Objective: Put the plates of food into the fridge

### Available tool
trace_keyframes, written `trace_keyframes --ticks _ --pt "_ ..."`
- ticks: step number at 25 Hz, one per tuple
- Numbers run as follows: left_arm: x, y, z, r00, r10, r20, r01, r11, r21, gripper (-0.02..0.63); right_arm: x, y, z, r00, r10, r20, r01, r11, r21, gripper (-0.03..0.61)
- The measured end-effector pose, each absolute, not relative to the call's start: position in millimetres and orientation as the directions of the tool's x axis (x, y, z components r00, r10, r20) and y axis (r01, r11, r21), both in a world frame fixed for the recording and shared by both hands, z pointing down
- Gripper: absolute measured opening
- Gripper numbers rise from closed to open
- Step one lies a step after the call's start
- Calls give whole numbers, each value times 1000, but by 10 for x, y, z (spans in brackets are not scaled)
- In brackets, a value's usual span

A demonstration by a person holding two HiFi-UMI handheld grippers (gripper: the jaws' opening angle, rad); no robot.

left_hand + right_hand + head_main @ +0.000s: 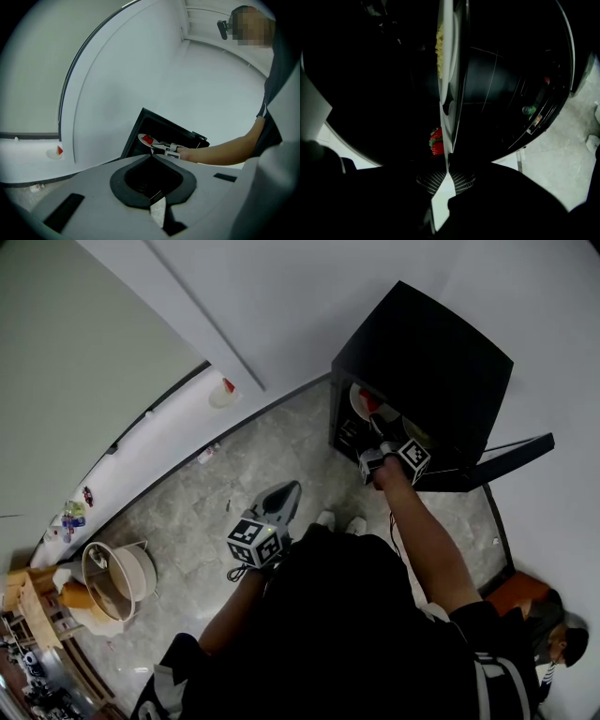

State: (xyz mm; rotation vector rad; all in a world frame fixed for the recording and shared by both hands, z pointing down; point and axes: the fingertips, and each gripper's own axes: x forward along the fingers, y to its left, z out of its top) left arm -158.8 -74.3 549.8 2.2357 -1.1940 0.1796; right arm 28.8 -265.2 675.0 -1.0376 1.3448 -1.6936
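A black mini fridge (422, 362) stands on the floor with its door (497, 465) swung open to the right. My right gripper (375, 460) is shut on the rim of a white plate (361, 401) at the fridge opening. In the right gripper view the plate (447, 70) shows edge-on inside the dark fridge, carrying strawberries (436, 140) and yellowish food (438, 44); the pads (461, 180) press its edge. The left gripper view shows the plate (149, 139) in front of the fridge (154, 126). My left gripper (281, 501) hangs low over the floor, shut and empty.
Another white plate with red food (223, 393) sits on the floor by the wall. A round basket (117, 577) and wooden shelving (33, 615) stand at the left. Bottles (527, 110) fill the door rack. A second person (553, 638) crouches at the lower right.
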Motion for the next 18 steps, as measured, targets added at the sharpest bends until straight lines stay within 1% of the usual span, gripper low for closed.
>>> trace_keyframes --ticks 10,14,18 --pt "-1566 -773 5525 598 -706 379 -786 -426 447 23 307 -2782 6670 -376 -908 185 47 -218 -975 35" --pt "-1535 -768 5554 602 -702 380 -783 -425 455 23 314 -2786 6707 -352 -914 203 74 -243 -967 35" --pt "-1528 -752 5554 605 -700 379 -780 -426 458 23 342 -2813 6757 -316 -915 250 94 -292 -952 35"
